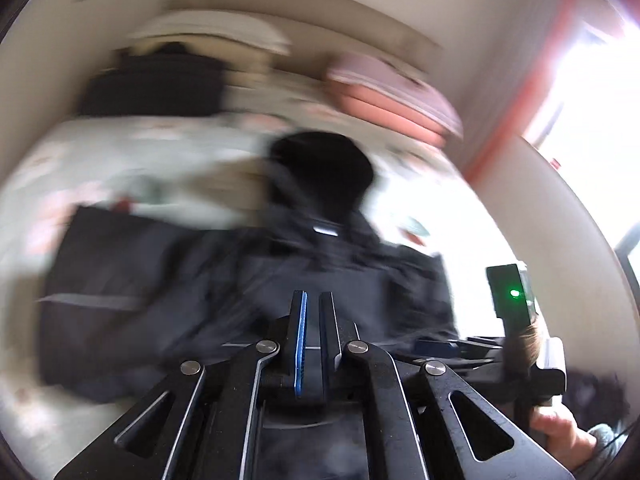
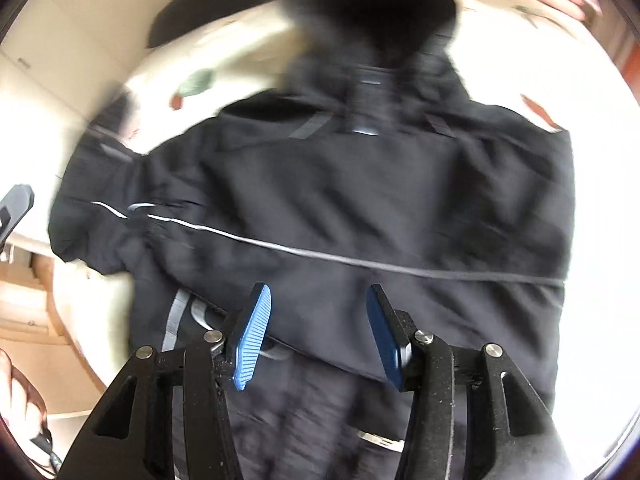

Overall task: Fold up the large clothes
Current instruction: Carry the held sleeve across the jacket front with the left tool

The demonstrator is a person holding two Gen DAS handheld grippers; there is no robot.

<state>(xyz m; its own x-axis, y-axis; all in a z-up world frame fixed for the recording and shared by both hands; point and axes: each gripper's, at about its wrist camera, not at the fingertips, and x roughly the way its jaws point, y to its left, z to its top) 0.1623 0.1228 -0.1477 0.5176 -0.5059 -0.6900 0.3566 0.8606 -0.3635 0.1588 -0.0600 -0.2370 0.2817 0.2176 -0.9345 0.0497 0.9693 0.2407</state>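
A large black jacket (image 2: 340,200) with a dark fur-trimmed hood (image 2: 372,4) and a thin reflective stripe lies spread on a pale bed. It also shows in the left wrist view (image 1: 224,280), blurred. My left gripper (image 1: 313,298) has its jaws almost together over the jacket's lower part, with no cloth visible between them. My right gripper (image 2: 318,300) is open and empty above the jacket's lower back, near the hem. The right gripper's body shows in the left wrist view (image 1: 516,300) at the right, held by a hand.
A floral bedsheet (image 1: 120,152) covers the bed. Folded pink bedding (image 1: 392,96) and a dark pile (image 1: 160,80) lie at the headboard end. A bright window (image 1: 592,92) is at the right. Wooden flooring (image 2: 40,320) lies left of the bed.
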